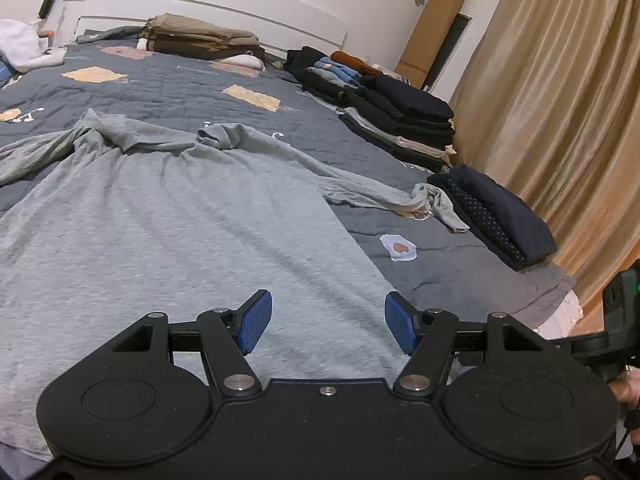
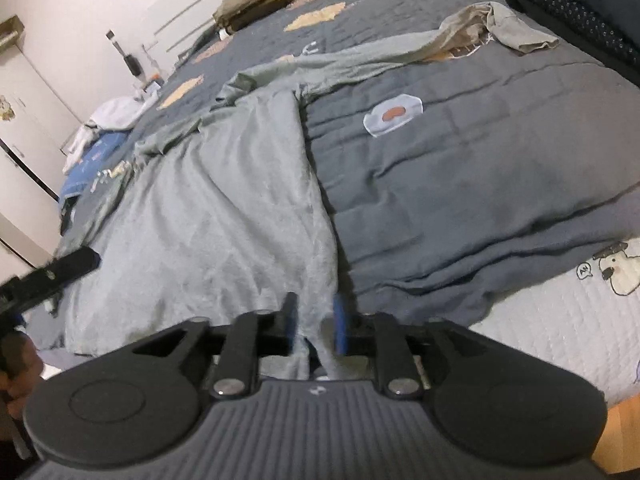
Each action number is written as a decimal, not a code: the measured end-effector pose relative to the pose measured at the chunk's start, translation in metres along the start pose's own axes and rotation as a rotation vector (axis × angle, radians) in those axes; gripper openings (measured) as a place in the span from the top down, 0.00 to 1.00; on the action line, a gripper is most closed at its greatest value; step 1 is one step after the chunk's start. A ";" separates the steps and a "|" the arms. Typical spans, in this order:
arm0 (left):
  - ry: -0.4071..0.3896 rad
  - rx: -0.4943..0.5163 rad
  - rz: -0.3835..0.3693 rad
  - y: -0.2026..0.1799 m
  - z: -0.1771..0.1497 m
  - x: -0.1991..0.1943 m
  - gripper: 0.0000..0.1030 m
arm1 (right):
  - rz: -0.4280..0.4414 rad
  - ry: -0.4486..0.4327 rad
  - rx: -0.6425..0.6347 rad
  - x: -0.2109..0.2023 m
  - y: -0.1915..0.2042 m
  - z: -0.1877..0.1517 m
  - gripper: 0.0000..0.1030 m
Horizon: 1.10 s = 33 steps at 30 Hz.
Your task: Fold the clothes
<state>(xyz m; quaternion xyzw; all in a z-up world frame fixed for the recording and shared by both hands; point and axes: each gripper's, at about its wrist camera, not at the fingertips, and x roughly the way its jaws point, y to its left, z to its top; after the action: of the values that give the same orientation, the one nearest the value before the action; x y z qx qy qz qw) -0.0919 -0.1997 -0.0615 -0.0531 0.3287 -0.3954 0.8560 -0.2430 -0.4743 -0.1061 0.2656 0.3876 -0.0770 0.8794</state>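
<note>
The gray shirt [image 1: 168, 216] lies spread on the bed [image 1: 420, 248], one sleeve reaching far right. The left gripper [image 1: 328, 322] is spread wide above it. The right gripper [image 2: 316, 320] is partly apart around the near hem, maybe not pinching. The hem could slip and bunch.

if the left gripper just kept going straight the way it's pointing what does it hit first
Most likely the grey shirt spread on the bed: the left gripper tilts down over it with open jaws and nothing nearer. Depth is uncertain.
</note>
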 end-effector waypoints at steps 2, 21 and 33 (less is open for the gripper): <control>0.001 0.003 0.012 0.002 -0.001 -0.002 0.40 | -0.030 -0.011 -0.020 0.002 0.003 -0.002 0.63; 0.027 0.057 0.186 0.047 -0.023 -0.050 0.39 | 0.013 0.021 -0.035 0.019 0.015 -0.013 0.49; 0.045 -0.054 0.402 0.142 -0.022 -0.114 0.39 | 0.021 0.031 0.007 0.029 0.013 -0.010 0.48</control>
<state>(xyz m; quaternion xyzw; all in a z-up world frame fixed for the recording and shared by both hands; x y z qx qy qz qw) -0.0673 -0.0181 -0.0695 -0.0003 0.3622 -0.2087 0.9084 -0.2247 -0.4561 -0.1270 0.2736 0.3980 -0.0652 0.8732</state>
